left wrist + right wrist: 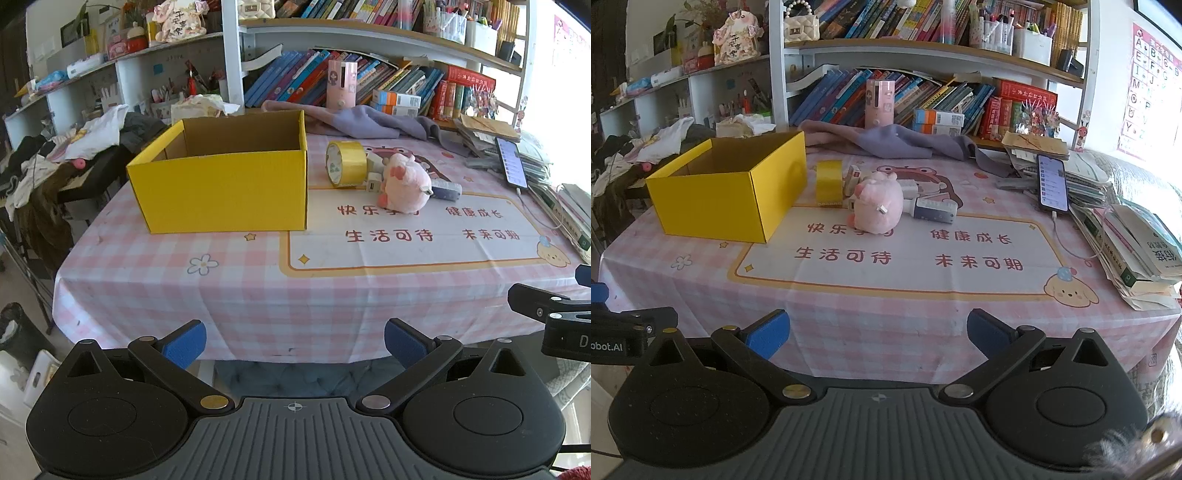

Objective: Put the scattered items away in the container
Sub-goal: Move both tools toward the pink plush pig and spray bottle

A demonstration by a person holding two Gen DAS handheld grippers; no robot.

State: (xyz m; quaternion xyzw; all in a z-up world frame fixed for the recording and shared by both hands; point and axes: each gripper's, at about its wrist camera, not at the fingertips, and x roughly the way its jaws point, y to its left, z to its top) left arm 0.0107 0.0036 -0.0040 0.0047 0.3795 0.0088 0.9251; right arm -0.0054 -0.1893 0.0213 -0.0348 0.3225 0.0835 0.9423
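Note:
A yellow cardboard box [221, 192] [713, 199] stands open-topped on the left of the pink checked tablecloth; what lies inside is hidden. Right of it sit a roll of yellow tape [345, 164] [829, 179], a pink plush toy [406, 184] [879, 206], a small white charger block [373, 184] and a blue-and-white tube-like item [932, 210]. My left gripper [295, 341] and right gripper [879, 332] both hover open before the table's near edge, far from the items, nothing between their blue pads.
A phone [1052, 182] on a cable leans on stacked books [1137, 254] at the right edge. A purple cloth [897, 142] and bookshelves line the back. Clothes pile up left of the table [92, 136]. Part of the other gripper shows at the right edge [546, 314].

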